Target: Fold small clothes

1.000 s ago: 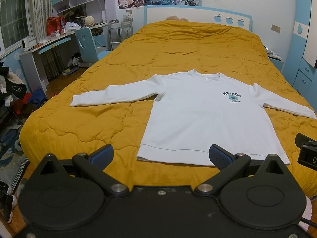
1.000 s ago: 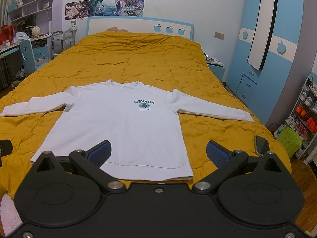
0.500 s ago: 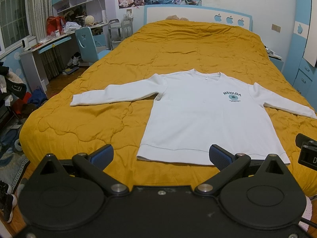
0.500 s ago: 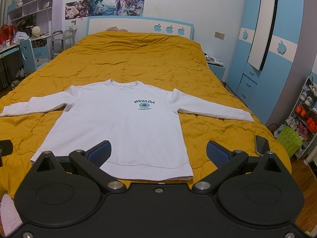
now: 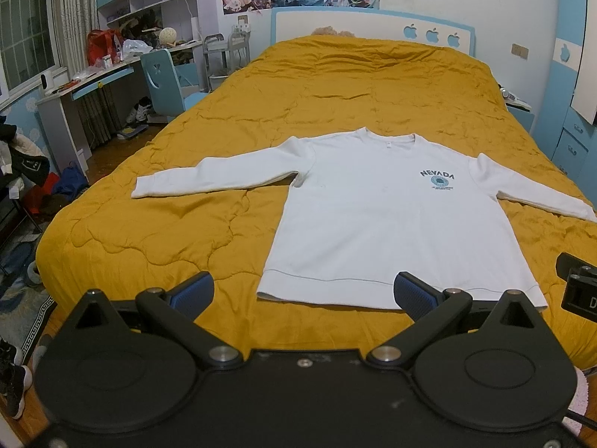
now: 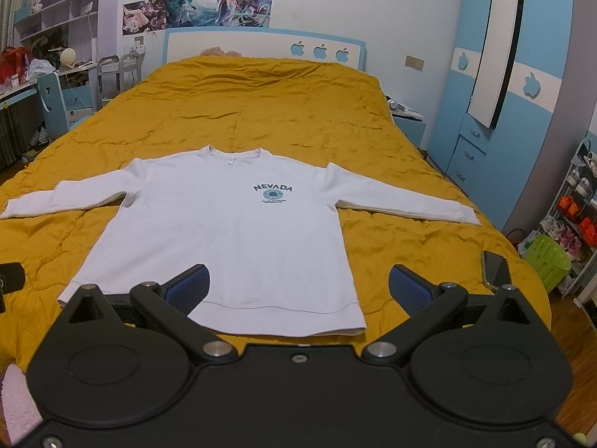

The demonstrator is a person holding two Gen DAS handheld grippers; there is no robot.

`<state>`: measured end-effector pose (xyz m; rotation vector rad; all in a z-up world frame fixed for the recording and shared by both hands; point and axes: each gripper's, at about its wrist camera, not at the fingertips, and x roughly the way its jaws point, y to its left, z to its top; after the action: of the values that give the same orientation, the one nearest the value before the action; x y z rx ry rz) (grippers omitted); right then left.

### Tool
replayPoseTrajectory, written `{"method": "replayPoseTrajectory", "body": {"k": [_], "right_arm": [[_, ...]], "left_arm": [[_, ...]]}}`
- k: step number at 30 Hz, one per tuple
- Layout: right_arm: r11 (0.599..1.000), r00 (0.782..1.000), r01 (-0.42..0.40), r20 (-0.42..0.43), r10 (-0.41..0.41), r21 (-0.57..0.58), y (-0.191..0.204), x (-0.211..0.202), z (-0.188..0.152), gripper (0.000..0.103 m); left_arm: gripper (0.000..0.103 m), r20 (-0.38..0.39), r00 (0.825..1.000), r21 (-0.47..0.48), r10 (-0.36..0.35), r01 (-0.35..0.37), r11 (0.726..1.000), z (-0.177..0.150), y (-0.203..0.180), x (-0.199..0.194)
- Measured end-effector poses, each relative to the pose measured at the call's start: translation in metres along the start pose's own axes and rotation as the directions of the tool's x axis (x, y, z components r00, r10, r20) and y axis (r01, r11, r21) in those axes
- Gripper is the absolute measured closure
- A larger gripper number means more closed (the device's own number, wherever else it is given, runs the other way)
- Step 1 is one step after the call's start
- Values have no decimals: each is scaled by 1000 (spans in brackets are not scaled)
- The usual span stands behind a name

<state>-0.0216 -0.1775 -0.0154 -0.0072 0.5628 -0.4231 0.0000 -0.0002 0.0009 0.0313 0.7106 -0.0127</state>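
The bed (image 5: 335,86), under an orange quilt, fills both views. The white shirt (image 5: 380,216) lies flat on its near half, front up, collar toward the headboard, hem toward the grippers; its long axis, across the spread sleeves, runs side to side. Nothing has shifted over the last second, so folding looks not yet begun. A phone (image 6: 495,268) rests near the bed's right corner. The left gripper (image 5: 302,291) and right gripper (image 6: 296,285) hover before the hem, jaws wide apart, empty.
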Motion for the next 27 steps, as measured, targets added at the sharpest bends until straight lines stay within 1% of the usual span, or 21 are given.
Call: {"method": "replayPoseTrajectory", "body": {"k": [8,11,15,19,21,24,27], "right_arm": [[1000,1000,-2,-3,2,1,2,13,0,0],[1000,1000,1,9,-1,-16,7,26,7,0],[999,1000,10,19,-9,-35,17,49,21,0],[999,999,21,29,-20,-33,25,80,38,0],[1000,999,17,49,-16,-20,29,98,47,0],[1000,997,-8,83,10,-20,39,131,62,0],[1000,996,13,88,-11,-28,55,171,77,0]], "left_arm": [[0,-5,1000,-5,-18,18,1000,5,6,16],[0,-9,1000,-4,-27,27,1000,12,14,30],[0,-1,1000,-18,-15,15,1000,28,31,53],[0,27,1000,-71,-1,3,997,49,70,85],[0,44,998,-102,33,-29,994,61,96,108],[0,61,993,-146,106,-96,985,80,137,145],[0,78,986,-238,150,-128,963,95,183,183]]}}
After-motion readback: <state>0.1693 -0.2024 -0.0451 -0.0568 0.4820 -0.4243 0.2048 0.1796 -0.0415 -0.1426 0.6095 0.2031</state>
